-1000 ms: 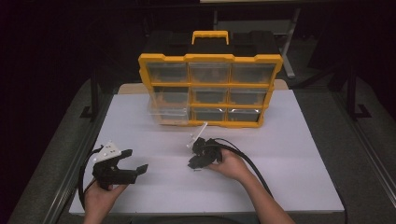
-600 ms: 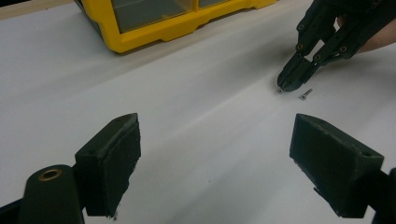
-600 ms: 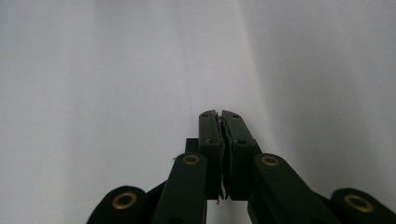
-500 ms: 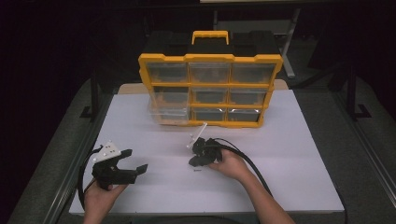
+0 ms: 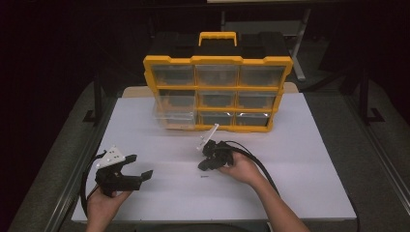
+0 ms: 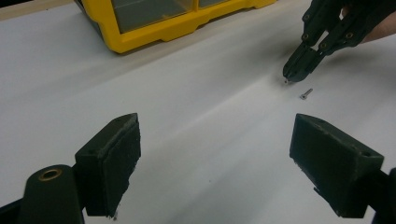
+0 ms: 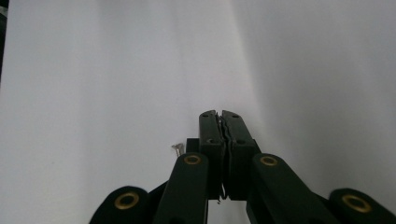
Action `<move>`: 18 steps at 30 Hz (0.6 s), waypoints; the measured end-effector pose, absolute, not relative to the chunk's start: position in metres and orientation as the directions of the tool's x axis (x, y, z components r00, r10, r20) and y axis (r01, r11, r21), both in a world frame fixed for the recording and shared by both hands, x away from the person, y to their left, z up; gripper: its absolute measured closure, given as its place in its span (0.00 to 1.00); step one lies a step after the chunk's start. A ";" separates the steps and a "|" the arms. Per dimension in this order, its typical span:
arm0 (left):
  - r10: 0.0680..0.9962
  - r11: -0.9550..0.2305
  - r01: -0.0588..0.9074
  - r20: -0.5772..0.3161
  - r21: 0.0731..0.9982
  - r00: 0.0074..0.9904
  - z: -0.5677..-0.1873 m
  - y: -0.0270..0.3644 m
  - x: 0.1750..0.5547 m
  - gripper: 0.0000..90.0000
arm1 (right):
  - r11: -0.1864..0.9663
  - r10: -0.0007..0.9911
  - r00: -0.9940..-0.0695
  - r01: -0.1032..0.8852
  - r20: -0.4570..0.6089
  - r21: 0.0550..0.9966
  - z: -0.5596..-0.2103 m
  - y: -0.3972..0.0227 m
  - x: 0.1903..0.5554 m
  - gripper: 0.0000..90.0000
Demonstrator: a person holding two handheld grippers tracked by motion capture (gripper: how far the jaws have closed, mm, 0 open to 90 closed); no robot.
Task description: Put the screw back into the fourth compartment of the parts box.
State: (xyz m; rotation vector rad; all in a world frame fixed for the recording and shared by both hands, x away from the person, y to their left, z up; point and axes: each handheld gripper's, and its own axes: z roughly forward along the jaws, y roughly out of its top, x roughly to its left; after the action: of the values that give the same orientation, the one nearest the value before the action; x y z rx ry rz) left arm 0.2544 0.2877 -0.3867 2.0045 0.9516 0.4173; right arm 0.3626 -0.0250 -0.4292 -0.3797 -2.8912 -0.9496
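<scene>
Screw [image 6: 306, 94] lies loose on the counter [image 5: 300, 145] just beside the clenched right hand-held gripper [image 6: 290, 74], seemingly missed, while the left hand-held gripper [image 6: 215, 158] waits released nearby.

Small silvery screw [image 6: 306, 94], lying flat on white table [image 5: 300, 145], just beside shut right claw [image 6: 290, 77] tips.
</scene>
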 end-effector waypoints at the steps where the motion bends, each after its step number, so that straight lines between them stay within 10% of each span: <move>1: 0.754 -0.345 0.469 -0.058 0.813 0.654 -0.386 0.288 0.254 0.18 | 0.778 0.212 -0.966 0.258 0.147 0.573 -0.428 -0.026 0.363 0.96; 18: 0.757 -0.331 0.473 -0.069 0.816 0.649 -0.386 0.286 0.254 0.18 | 0.759 0.256 -0.957 0.285 0.134 0.585 -0.393 -0.057 0.371 0.97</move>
State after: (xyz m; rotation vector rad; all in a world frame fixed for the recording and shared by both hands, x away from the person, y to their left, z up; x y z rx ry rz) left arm 0.2543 0.2861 -0.3864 1.9927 0.9602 0.4107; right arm 0.3708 -0.0570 -0.3930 -0.4468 -2.9030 -0.9770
